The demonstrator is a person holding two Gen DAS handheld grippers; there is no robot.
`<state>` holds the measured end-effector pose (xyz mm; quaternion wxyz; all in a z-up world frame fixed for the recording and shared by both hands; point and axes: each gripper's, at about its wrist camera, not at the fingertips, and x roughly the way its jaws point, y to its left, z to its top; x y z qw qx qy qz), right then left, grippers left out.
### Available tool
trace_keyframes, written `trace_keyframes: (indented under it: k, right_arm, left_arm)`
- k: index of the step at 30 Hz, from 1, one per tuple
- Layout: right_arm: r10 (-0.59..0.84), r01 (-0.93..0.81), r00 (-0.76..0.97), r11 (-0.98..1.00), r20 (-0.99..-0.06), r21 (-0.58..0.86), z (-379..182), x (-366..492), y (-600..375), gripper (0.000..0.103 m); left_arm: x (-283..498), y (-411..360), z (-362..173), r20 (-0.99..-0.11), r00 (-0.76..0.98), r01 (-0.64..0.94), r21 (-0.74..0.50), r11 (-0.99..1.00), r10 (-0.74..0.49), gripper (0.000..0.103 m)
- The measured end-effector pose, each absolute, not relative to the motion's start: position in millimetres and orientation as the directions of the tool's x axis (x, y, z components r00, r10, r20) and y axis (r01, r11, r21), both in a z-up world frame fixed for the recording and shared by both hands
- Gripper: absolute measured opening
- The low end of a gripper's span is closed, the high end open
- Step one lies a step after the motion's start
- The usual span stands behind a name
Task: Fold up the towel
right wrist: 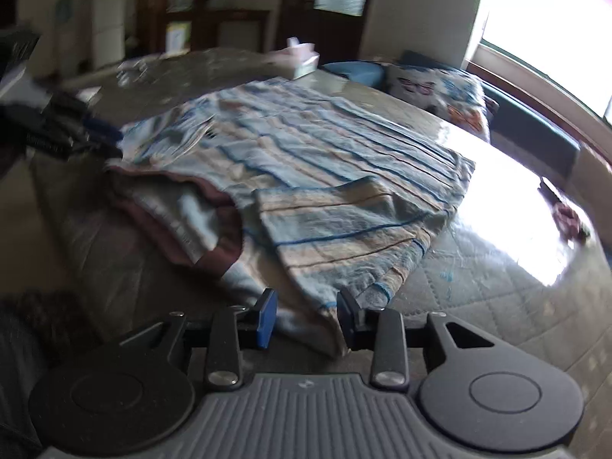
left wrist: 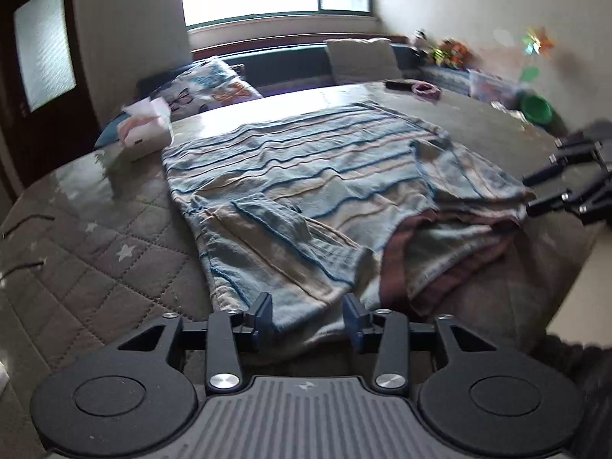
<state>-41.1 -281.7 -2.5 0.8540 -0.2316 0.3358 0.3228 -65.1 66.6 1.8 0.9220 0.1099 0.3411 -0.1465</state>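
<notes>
A blue and beige striped towel (left wrist: 306, 176) lies spread on the grey quilted table cover (left wrist: 95, 252), with two near corners flipped back and a maroon layer (left wrist: 397, 256) showing under its near edge. My left gripper (left wrist: 309, 315) is open, and the towel's near left edge lies between its fingers. The right gripper (left wrist: 539, 193) shows at the right edge of this view, at the towel's other near corner. In the right wrist view the towel (right wrist: 325, 160) runs away from my right gripper (right wrist: 307, 319), which is open around a hanging corner. The left gripper (right wrist: 91, 137) is blurred at the far left.
A tissue box (left wrist: 147, 132) stands at the far left of the table. A pink ring (left wrist: 426, 90) and a dark flat item (left wrist: 397, 84) lie at the far edge. A butterfly cushion (left wrist: 206, 84) rests on the window bench. A green bowl (left wrist: 537, 109) sits at the right.
</notes>
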Motion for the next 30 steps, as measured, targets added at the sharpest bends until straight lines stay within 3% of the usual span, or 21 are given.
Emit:
trace_keyframes:
  k: [5,12,13,14,15,18,27,30]
  right_arm:
    - [0.39,-0.755,0.563,0.601,-0.729,-0.262,-7.3,-51.9,-270.6,0.054]
    - [0.391,-0.755,0.575,0.592,-0.718,-0.282,-13.3,-41.7,-259.8,0.053]
    - [0.391,-0.754,0.576,0.594,-0.718,-0.281,-13.6,-39.9,-259.2,0.053]
    - [0.393,-0.753,0.575,0.597,-0.718,-0.276,-13.7,-37.1,-258.6,0.052]
    - [0.394,-0.752,0.574,0.601,-0.718,-0.271,-13.8,-34.2,-258.0,0.047]
    - [0.39,-0.744,0.578,0.614,-0.717,-0.266,-13.5,-28.5,-257.1,0.036]
    - [0.396,-0.742,0.563,0.628,-0.725,-0.234,-16.2,-19.7,-262.0,0.027]
    - [0.403,-0.74,0.562,0.635,-0.722,-0.221,-17.0,-18.3,-262.7,0.016]
  left_arm:
    - [-77.3,57.2,-6.9,-0.668,0.723,0.424,0.23,0.876,-0.175,0.057]
    - [-69.5,48.1,-13.0,-0.63,0.76,0.449,0.332,0.83,-0.16,0.058]
    - [-66.6,47.9,-13.4,-0.627,0.762,0.448,0.333,0.83,-0.159,0.058]
    - [-63.5,47.9,-13.5,-0.629,0.76,0.449,0.328,0.832,-0.162,0.049]
    - [-60.2,48.3,-13.3,-0.636,0.753,0.452,0.315,0.834,-0.168,0.034]
    - [-57.1,47.3,-12.5,-0.64,0.747,0.459,0.3,0.836,-0.181,0.022]
    - [-61.6,50.5,-18.1,-0.617,0.769,0.451,0.344,0.823,-0.163,0.029]
    - [-60.3,51.3,-18.9,-0.613,0.773,0.457,0.363,0.812,-0.162,0.029]
